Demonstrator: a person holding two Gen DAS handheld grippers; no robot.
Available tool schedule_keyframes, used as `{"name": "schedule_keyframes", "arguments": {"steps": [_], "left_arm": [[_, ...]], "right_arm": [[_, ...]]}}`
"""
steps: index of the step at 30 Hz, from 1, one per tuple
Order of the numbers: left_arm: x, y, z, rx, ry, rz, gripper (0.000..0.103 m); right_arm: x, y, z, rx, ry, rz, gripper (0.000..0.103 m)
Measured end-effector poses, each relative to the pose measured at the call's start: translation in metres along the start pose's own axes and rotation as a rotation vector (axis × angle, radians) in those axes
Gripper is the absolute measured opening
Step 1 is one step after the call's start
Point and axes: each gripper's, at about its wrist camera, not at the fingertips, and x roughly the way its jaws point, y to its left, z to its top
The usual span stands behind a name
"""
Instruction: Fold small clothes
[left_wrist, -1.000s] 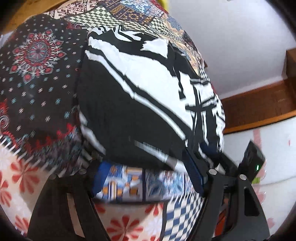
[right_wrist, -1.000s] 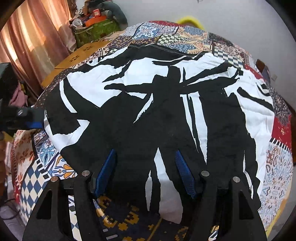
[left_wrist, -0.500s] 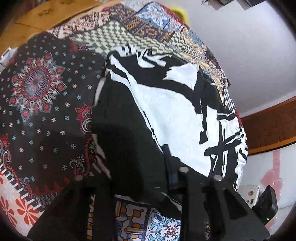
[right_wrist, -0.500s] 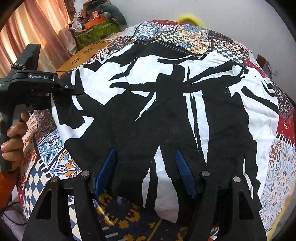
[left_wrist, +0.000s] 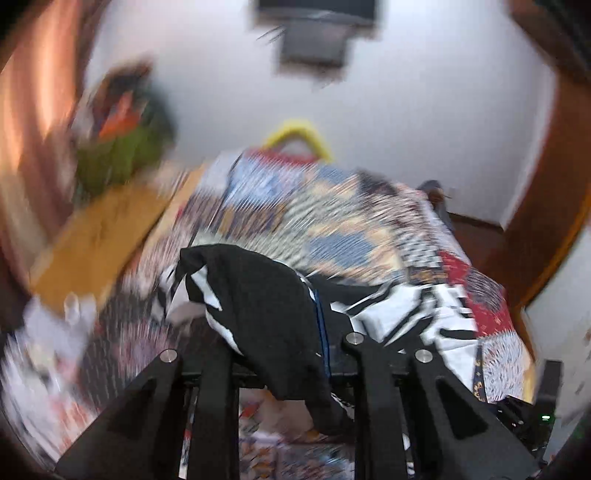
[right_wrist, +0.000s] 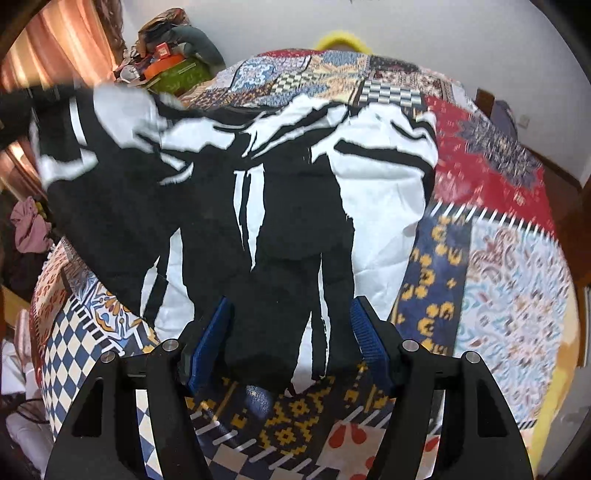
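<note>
A black-and-white patterned garment (right_wrist: 280, 206) lies spread on the patchwork quilt (right_wrist: 498, 258). My left gripper (left_wrist: 284, 332) is closing on the garment's left corner (left_wrist: 258, 295), and the black cloth hangs between its fingers, raised off the bed. In the right wrist view that raised corner (right_wrist: 92, 122) hangs blurred at the upper left. My right gripper (right_wrist: 290, 332) stands open over the near hem, its blue pads (right_wrist: 210, 343) on either side of the cloth and not pressing it.
The quilt (left_wrist: 332, 229) covers the whole bed. A green bag with clutter (right_wrist: 177, 74) and a wooden board (left_wrist: 99, 236) sit at the far left by an orange curtain. A yellow object (right_wrist: 341, 38) lies at the bed's far end and a pink cloth (right_wrist: 29, 225) at the left.
My left gripper went from open at the garment's left edge to shut on it, then rose and turned, lifting that corner. The right gripper shifted a little along the near hem and stayed open.
</note>
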Motion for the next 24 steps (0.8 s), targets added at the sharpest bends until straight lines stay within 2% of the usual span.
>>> {"name": "schedule_keyframes", "arguments": {"steps": [1,3,4,6,9,13,14,16,21,23,24], "left_arm": [[-0.009,-0.030,0.004,0.086,-0.038,-0.030,0.018],[-0.019,-0.069,0.006,0.181,-0.044,-0.116,0.018],[-0.019,-0.094,0.002,0.240,-0.014,-0.197,0.018],[-0.014,-0.123,-0.008,0.292,0.046,-0.277,0.018],[0.006,-0.135,-0.025,0.280,0.162,-0.353,0.017],[0.045,-0.124,-0.048,0.172,0.366,-0.471,0.016],[0.049,-0.122,-0.053,0.148,0.392,-0.497,0.016],[0.052,-0.121,-0.060,0.153,0.416,-0.522,0.016],[0.043,-0.131,-0.073,0.253,0.417,-0.488,0.018],[0.037,-0.137,-0.077,0.293,0.415,-0.474,0.034],[0.035,-0.138,-0.076,0.299,0.416,-0.477,0.054]], "right_arm": [[0.002,-0.001,0.000,0.011,0.003,0.013,0.064],[0.003,-0.002,0.000,0.032,0.004,0.031,0.065],[0.002,-0.003,0.000,0.038,0.001,0.036,0.065],[-0.001,-0.005,-0.001,0.047,0.001,0.039,0.065],[-0.013,-0.010,-0.005,0.056,-0.015,0.027,0.065],[-0.033,-0.022,-0.017,0.081,-0.039,0.023,0.065],[-0.039,-0.025,-0.020,0.088,-0.045,0.023,0.065],[-0.046,-0.029,-0.024,0.093,-0.054,0.015,0.065],[-0.046,-0.038,-0.028,0.101,-0.047,-0.010,0.065],[-0.047,-0.047,-0.026,0.121,-0.054,-0.011,0.064],[-0.050,-0.049,-0.027,0.129,-0.060,-0.011,0.064]]}}
